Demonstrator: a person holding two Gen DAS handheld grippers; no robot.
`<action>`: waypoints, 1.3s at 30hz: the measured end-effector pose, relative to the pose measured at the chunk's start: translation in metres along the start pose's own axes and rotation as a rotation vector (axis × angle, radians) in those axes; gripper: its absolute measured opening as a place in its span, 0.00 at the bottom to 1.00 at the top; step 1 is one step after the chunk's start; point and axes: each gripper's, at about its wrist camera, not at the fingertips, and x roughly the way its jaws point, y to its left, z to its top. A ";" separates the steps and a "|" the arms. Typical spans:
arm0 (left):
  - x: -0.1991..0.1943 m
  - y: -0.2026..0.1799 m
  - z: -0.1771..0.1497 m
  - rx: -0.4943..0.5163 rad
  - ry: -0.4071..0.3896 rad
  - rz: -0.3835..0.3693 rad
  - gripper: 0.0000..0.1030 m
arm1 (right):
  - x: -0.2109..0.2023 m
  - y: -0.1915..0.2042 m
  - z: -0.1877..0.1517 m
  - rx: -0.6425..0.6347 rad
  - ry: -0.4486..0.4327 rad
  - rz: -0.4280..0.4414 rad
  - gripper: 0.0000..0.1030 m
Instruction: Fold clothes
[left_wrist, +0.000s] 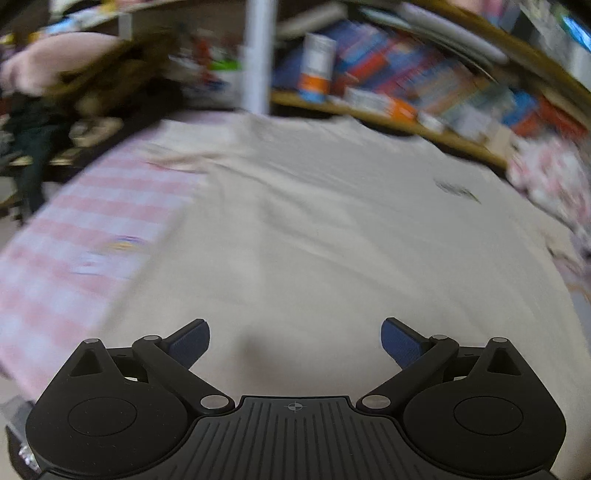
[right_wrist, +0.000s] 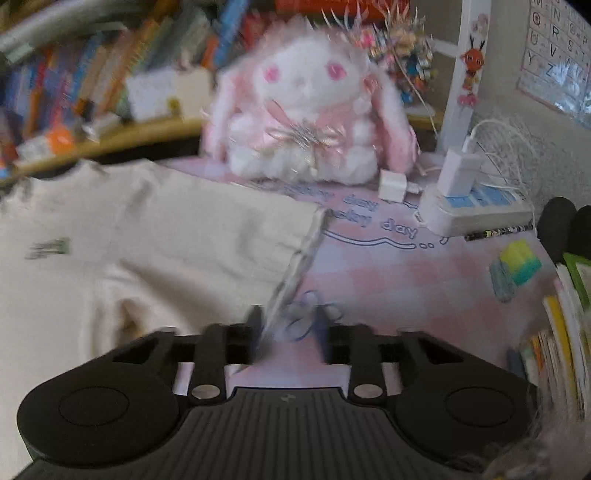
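Observation:
A cream T-shirt (left_wrist: 314, 221) lies spread flat on the pink checked tablecloth (left_wrist: 92, 229). In the left wrist view, my left gripper (left_wrist: 295, 343) hovers over the shirt's near part. Its blue pads (left_wrist: 190, 341) stand wide apart with nothing between them. In the right wrist view, one sleeve of the T-shirt (right_wrist: 177, 229) stretches out to the right and ends in a hemmed cuff (right_wrist: 304, 254). My right gripper (right_wrist: 288, 328) sits at the cuff's near corner. Its jaws are partly apart, and the cuff edge lies by the left finger without being pinched. Both views are blurred.
A pink-and-white plush rabbit (right_wrist: 306, 110) sits at the back of the table. To the right lie a power strip (right_wrist: 476, 210) with chargers, a pencil (right_wrist: 498, 232) and a yellow-green block (right_wrist: 517, 266). Book shelves (left_wrist: 424, 85) run behind the table, and books (right_wrist: 565, 332) are stacked at the right.

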 end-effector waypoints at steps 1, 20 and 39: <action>-0.002 0.014 0.001 -0.020 -0.010 0.029 0.97 | -0.013 0.004 -0.007 0.004 -0.006 0.027 0.38; 0.013 0.121 -0.001 0.031 0.076 -0.054 0.40 | -0.133 0.090 -0.169 0.076 0.099 0.017 0.43; 0.015 0.142 0.001 0.061 0.077 -0.111 0.01 | -0.155 0.115 -0.202 0.047 0.062 0.002 0.07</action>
